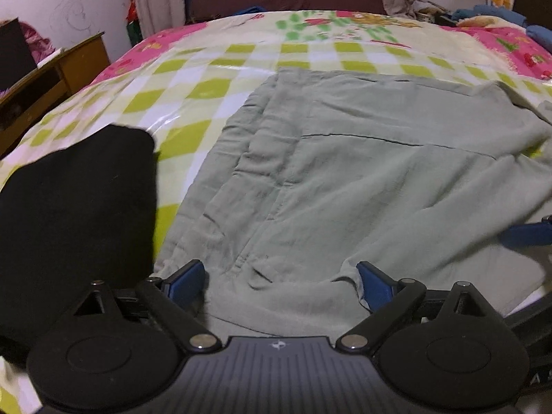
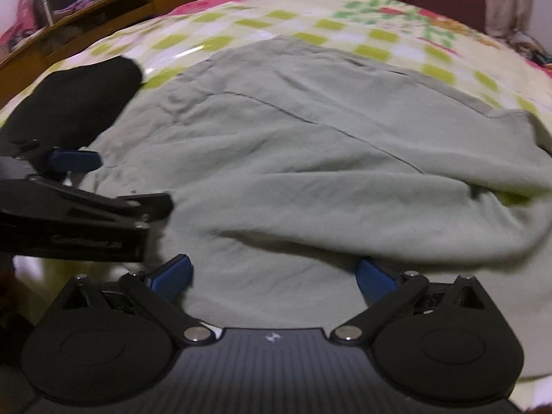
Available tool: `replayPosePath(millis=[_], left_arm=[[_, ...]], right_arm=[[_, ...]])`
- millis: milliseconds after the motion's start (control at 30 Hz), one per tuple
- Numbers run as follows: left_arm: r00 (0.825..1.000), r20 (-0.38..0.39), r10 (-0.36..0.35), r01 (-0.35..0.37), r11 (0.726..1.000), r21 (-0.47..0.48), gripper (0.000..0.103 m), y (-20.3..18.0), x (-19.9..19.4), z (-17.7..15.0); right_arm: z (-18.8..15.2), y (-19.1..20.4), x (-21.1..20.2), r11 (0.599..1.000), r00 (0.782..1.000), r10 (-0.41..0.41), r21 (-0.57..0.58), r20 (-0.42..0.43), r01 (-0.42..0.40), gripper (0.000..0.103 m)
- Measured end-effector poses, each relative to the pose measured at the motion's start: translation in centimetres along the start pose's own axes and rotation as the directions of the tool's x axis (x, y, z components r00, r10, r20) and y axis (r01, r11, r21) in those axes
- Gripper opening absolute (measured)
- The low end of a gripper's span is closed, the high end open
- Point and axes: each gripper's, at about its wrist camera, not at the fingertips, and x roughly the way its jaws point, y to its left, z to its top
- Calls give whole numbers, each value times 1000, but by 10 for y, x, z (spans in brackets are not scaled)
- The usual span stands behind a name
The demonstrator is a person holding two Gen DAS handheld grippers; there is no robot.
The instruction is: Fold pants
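My left tool (image 1: 281, 284) and right tool (image 2: 274, 277) gape wide at the bed's (image 1: 207, 79) near edge, over soft pale green cloth pants (image 1: 345, 172) that look only partly folded.

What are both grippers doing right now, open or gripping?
Left gripper: open, fingers straddling the near edge of the pale green fabric pants.
Right gripper: open, over the same pants, gripping nothing.

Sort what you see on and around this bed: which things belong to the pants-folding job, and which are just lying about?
Part of the job:
- green pants, spread on the bed
- left gripper, open
- right gripper, open

Just lying about:
- black garment, beside the pants
- checked bedcover
- wooden desk
- blue clothes in the far corner
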Motion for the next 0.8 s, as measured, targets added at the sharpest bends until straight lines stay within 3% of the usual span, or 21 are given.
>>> replayPosePath(millis=[167,300,433,500,567,667,767,800], left_arm=[[1000,-1,12,-12,1000,-7,103,11,-8,-3],[999,32,43,-43,999,8,103,1,-26,0],[996,91,15,-20,998,51,103,-21,-44,9],[994,104,-36,25,995,97,103,-43,-50,13],[990,106,-88,71,984,161,103,-74,-53,16],[982,84,-168,141,955,263,103,-126,-50,19],[969,64,-240,202,912,357,103,-177,-46,21],[963,52,-264,226,896,382,103,-193,-43,23]], right_arm=[[5,10,-2,999,999,40,-6,-4,-40,102],[4,-5,-19,996,997,70,62,20,-71,99],[-20,-49,-62,984,996,-9,178,84,-6,99],[-39,-87,-82,961,991,-96,270,92,68,99],[-61,-133,-100,917,974,-212,359,77,171,99],[-97,-205,-131,798,929,-369,518,15,308,99],[-128,-267,-162,664,881,-472,653,-13,366,99],[-135,-282,-167,635,873,-488,679,-16,368,99]])
